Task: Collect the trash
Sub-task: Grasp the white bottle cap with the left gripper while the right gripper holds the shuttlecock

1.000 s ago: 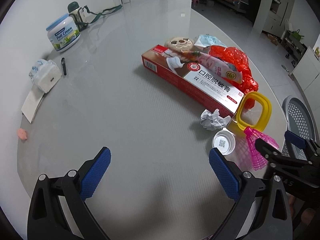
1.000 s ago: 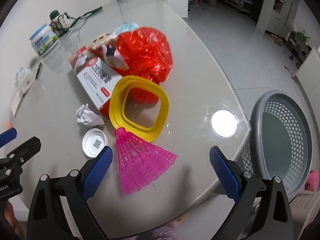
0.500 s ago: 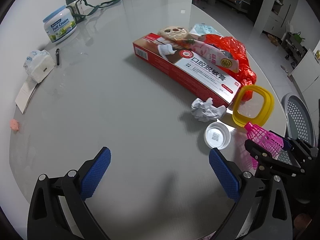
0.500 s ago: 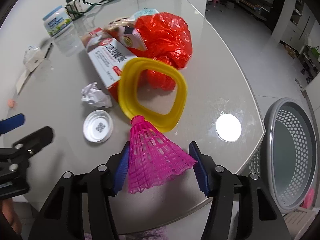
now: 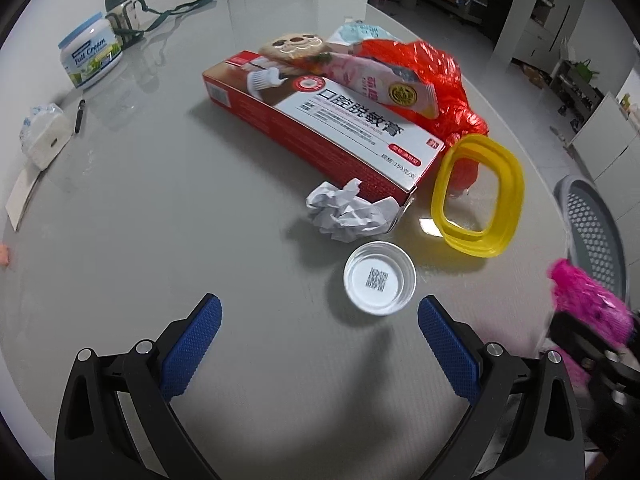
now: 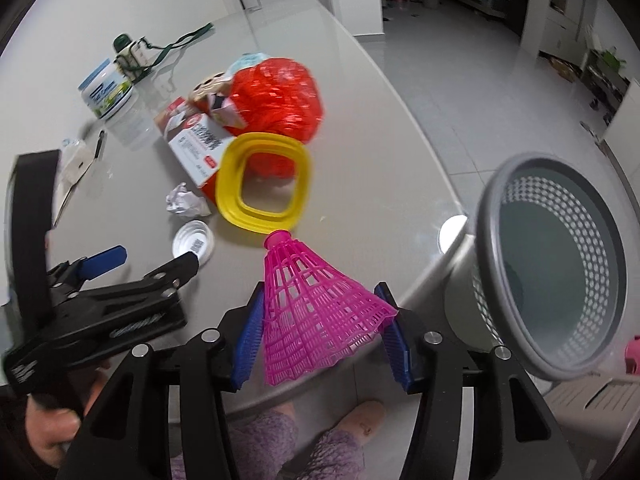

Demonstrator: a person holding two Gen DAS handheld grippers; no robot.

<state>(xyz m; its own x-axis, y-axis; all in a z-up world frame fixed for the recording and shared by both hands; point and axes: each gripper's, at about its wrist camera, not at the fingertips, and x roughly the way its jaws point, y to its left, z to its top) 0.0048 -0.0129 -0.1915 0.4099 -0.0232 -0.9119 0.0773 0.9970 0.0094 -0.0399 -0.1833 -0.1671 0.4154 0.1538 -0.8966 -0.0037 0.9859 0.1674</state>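
Note:
My right gripper [image 6: 322, 330] is shut on a pink plastic shuttlecock [image 6: 310, 312] and holds it above the table's front edge, left of the grey perforated waste basket [image 6: 560, 264]. The shuttlecock also shows blurred in the left wrist view [image 5: 588, 308]. My left gripper [image 5: 318, 336] is open and empty, just short of a white lid with a QR code [image 5: 379, 278]. Beyond it lie a crumpled paper ball [image 5: 346, 212], a red toothpaste box [image 5: 320, 128], a yellow ring-shaped frame [image 5: 478, 196] and a red plastic bag [image 5: 432, 80].
Far left on the table [image 5: 160, 184] stand a Full Cream tub [image 5: 90, 56], a small bottle with a green strap [image 5: 120, 12], a tissue pack [image 5: 42, 136] and a pen [image 5: 79, 110]. The basket [image 5: 592, 232] stands off the table's right edge. A person's legs [image 6: 312, 448] are below.
My right gripper lifted the shuttlecock off the table and swung right toward the basket. My left gripper moved forward, closer to the white lid and paper ball.

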